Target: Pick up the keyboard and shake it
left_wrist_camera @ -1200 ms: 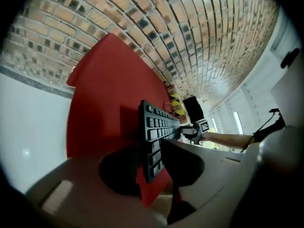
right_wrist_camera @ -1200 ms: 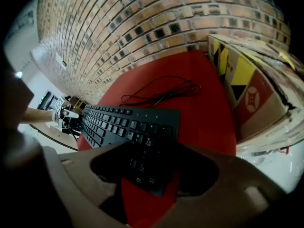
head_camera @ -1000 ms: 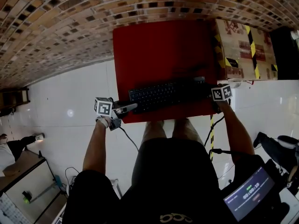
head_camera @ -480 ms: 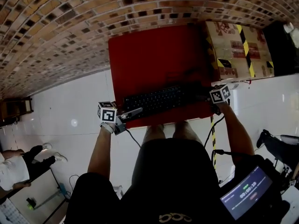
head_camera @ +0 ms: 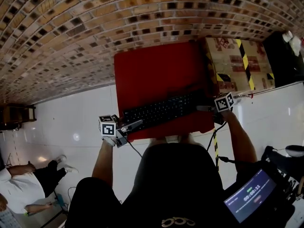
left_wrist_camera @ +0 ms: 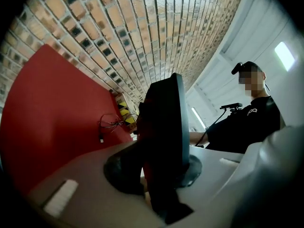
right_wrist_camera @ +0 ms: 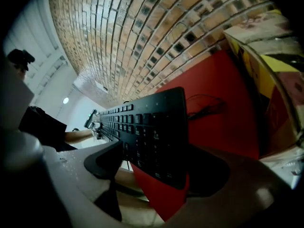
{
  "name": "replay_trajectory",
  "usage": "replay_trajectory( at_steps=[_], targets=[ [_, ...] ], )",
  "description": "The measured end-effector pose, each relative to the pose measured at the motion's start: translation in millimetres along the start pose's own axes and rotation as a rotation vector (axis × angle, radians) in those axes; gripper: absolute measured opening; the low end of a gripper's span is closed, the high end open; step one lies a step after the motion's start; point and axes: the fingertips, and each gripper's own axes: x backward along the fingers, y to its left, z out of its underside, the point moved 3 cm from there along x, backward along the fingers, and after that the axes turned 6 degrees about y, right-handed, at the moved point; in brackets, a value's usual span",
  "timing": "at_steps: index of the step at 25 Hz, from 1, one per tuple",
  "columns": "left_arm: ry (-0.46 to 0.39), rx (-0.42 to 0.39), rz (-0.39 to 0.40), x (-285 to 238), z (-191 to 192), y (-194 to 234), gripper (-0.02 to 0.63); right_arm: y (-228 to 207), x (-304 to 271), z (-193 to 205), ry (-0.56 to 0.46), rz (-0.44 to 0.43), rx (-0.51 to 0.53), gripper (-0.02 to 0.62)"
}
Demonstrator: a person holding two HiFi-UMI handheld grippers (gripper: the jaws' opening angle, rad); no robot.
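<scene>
The black keyboard [head_camera: 161, 112] hangs just over the near edge of the red table [head_camera: 156, 70], held at both ends. My left gripper [head_camera: 135, 124] is shut on its left end. In the left gripper view the keyboard [left_wrist_camera: 166, 122] stands edge-on, pinched between the two pads. My right gripper [head_camera: 205, 109] has the right end. In the right gripper view the keyboard [right_wrist_camera: 147, 132] lies slanted across the jaws, keys facing the left pad [right_wrist_camera: 107, 160]. These jaws have just been opening wider, with the keyboard still between them and both pads touching it.
A cardboard box [head_camera: 235, 63] with black-and-yellow tape stands on the table's right side, close to my right gripper. A thin cable [left_wrist_camera: 110, 122] lies coiled on the red top. A brick wall [head_camera: 95, 27] runs behind. A person [head_camera: 23, 189] crouches on the white floor at lower left.
Both grippers and the keyboard have moved up and away from the table's near edge, and the keyboard's right end now sits higher. The person at lower left has shifted.
</scene>
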Motion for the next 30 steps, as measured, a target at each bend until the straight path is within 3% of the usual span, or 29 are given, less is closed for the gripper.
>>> replay_trajectory(
  at_steps=[6, 12, 17, 22, 27, 30],
  targets=[
    [0.002, -0.049, 0.018, -5, -25, -11, 0.093, 16, 4, -41, -0.019, 0.025, 0.118, 0.383],
    [-0.095, -0.132, -0.067, 0, -49, -5, 0.087, 37, 28, -60, -0.033, 0.062, 0.230, 0.313],
    [-0.048, -0.313, -0.211, 1, -77, -9, 0.098, 67, 52, -109, -0.105, 0.161, 0.399, 0.308],
    [-0.109, -0.425, -0.234, 9, -111, -27, 0.115, 100, 75, -144, -0.191, 0.212, 0.528, 0.308],
    [-0.171, -0.623, -0.328, 17, -181, -61, 0.189, 143, 115, -195, -0.330, 0.285, 0.669, 0.305],
    [-0.198, -0.730, -0.343, 20, -203, -87, 0.210, 172, 135, -208, -0.418, 0.330, 0.765, 0.308]
  ],
)
